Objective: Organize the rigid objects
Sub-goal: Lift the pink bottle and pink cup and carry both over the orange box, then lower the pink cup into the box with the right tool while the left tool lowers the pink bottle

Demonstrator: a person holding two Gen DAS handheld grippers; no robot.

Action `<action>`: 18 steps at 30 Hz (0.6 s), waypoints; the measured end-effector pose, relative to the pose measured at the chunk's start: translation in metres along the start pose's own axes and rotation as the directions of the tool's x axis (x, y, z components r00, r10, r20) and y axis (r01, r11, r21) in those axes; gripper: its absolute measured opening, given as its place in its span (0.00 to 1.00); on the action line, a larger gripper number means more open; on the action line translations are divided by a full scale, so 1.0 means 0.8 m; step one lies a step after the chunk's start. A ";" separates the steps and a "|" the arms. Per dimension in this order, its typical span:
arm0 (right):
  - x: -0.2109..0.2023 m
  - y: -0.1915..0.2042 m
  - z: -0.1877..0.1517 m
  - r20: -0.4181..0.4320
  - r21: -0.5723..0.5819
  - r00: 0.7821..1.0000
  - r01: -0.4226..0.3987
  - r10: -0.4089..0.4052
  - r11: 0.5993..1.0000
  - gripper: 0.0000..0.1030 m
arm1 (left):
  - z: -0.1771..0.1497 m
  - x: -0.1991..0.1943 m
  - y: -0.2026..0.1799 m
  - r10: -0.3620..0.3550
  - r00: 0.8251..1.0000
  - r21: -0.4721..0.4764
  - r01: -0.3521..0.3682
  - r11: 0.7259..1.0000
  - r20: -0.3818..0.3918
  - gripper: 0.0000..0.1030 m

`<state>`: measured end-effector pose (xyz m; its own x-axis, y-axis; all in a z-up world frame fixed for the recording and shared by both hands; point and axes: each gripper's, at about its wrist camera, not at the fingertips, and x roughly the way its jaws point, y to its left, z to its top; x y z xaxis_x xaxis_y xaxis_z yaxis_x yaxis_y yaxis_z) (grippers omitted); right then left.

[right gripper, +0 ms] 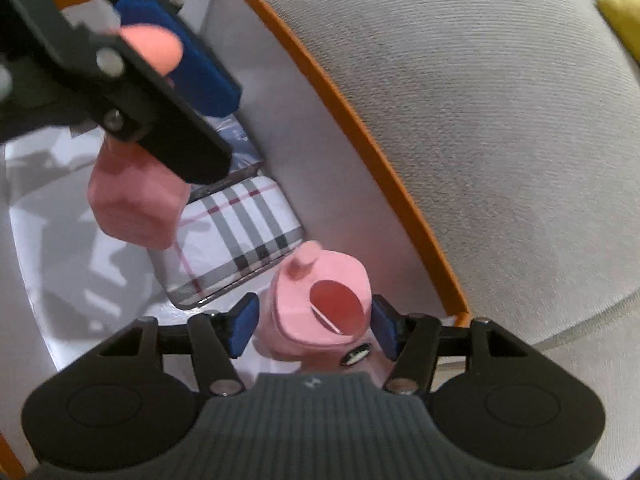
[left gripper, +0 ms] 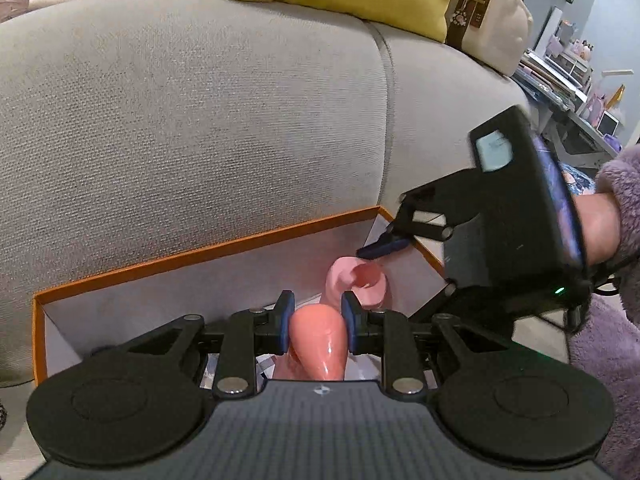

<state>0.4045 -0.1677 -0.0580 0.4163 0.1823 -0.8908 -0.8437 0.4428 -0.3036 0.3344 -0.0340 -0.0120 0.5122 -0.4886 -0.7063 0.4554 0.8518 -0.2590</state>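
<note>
The left gripper [left gripper: 316, 326] has its fingers [left gripper: 283, 322] narrow, clamped on a glossy pink bottle [left gripper: 318, 348] above the orange-edged box [left gripper: 200, 254] beside the grey sofa [left gripper: 200, 120]. The right gripper [right gripper: 314, 328] straddles a pink capped jar [right gripper: 320, 304] standing in the box's corner, fingers [right gripper: 242, 330] spread and just clear of its sides, beside a plaid packet [right gripper: 236, 236].
</note>
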 end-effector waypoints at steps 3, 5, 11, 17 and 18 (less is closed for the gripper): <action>-0.010 -0.002 -0.004 0.002 -0.004 1.000 0.024 -0.024 1.000 0.53 | 0.004 0.002 0.001 -0.004 1.000 -0.021 0.004 1.000 0.001 0.27; -0.018 -0.001 -0.007 -0.002 -0.011 0.999 0.035 -0.035 0.999 0.50 | 0.004 0.001 0.003 -0.005 1.000 -0.029 0.005 1.000 0.001 0.27; -0.021 0.002 -0.014 0.008 -0.023 1.000 0.030 -0.029 0.999 0.30 | 0.002 0.000 0.002 -0.007 1.000 -0.039 0.007 0.999 -0.004 0.27; -0.021 0.008 -0.006 0.034 0.014 0.999 0.023 -0.024 1.000 0.26 | 0.005 0.002 -0.005 -0.009 1.000 -0.042 0.009 0.999 -0.001 0.27; -0.024 0.009 -0.006 0.035 0.014 0.999 0.028 -0.029 0.999 0.25 | 0.007 0.003 -0.007 -0.011 1.000 -0.040 0.010 0.999 -0.003 0.27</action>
<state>0.3887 -0.1722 -0.0452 0.4521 0.2003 -0.8692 -0.8267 0.4601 -0.3240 0.3370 -0.0412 -0.0084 0.5052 -0.4970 -0.7055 0.4315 0.8535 -0.2923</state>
